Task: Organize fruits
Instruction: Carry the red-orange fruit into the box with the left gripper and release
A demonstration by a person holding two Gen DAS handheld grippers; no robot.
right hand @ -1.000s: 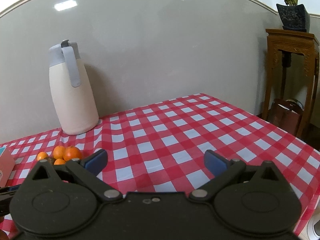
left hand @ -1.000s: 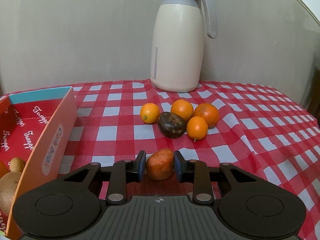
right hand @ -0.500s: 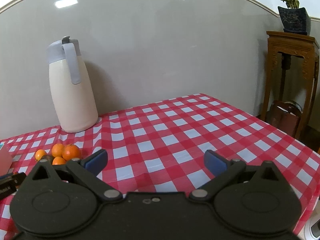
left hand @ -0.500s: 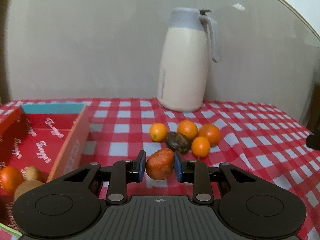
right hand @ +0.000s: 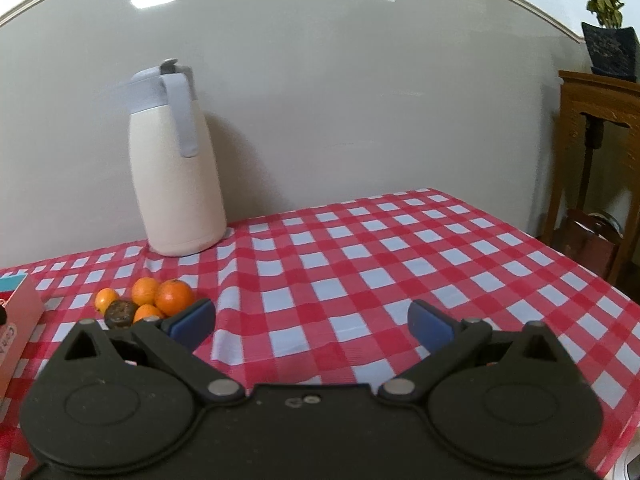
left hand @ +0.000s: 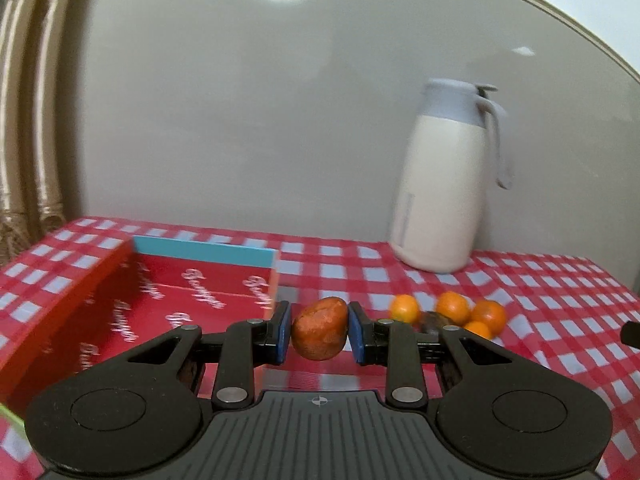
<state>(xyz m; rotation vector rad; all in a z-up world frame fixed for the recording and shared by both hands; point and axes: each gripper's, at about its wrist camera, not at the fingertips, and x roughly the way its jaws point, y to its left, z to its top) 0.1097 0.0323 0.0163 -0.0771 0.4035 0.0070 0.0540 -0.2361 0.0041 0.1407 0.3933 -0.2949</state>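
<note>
Left wrist view — left claw (left hand: 319, 332) pinches a reddish-orange fruit (left hand: 319, 329), long axis roughly upright — right claw (right hand: 312, 322) spread.

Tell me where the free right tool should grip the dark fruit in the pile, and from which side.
Grip the dark fruit across its round middle, coming from above: oranges crowd its back and side, so only its top is free. The right tool is open.

1. Red-and-white checked tablecloth (right hand: 360, 248).
2. Cream jug (right hand: 180, 184) with grey-blue lid and handle.
3. Red box (left hand: 132, 304), white script, turquoise edge.
4. Bright orange fruits (right hand: 174, 297); one dark brown fruit (right hand: 118, 314).
5. Blue pads (right hand: 192, 318) on black gripper frames.
</note>
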